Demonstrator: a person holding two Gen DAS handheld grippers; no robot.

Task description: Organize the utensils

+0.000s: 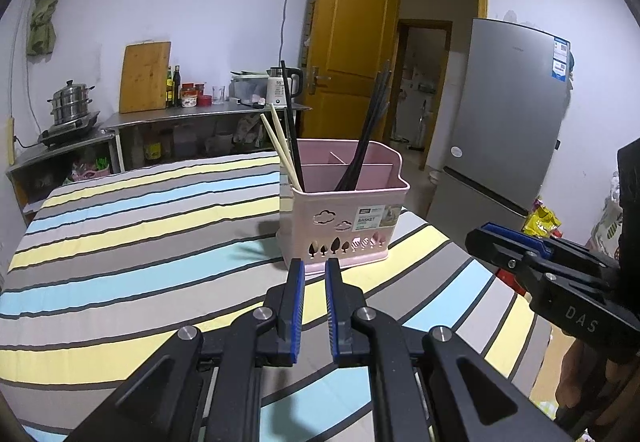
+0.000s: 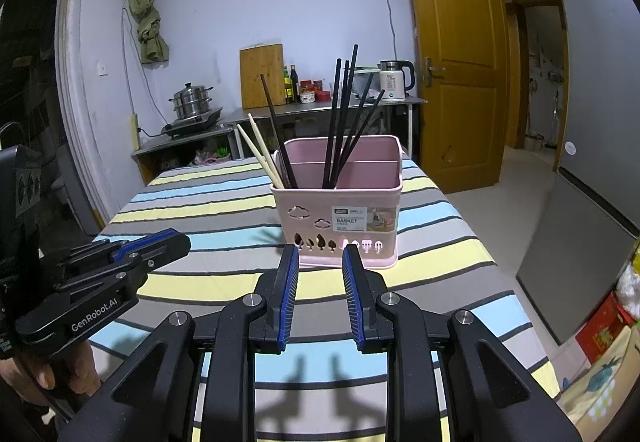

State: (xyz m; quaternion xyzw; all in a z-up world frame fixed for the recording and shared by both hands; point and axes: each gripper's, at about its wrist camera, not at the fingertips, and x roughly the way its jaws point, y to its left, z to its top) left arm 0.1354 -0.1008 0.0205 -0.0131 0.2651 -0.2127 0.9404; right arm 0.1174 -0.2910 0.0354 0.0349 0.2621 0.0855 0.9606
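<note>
Chopsticks [image 1: 362, 138] stand in the pink basket [image 1: 344, 218] on the striped surface [image 1: 140, 242]. Left wrist view: fridge [image 1: 508, 114] fully visible; left tongs [image 1: 314, 266] nearly closed, empty, just short of the basket. Right wrist view: a hand [image 2: 60, 370] on the left handle; right tongs [image 2: 320, 254] part-open, empty, touching nothing.

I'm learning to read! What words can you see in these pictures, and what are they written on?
"BASKET": sticker on the pink basket; its smaller print is too blurred.
"GenRobot.AI": side of the left tongs.
"DAS": side of the right tongs.
Stickers on the fridge and the print on the kettle: too small to read.
</note>
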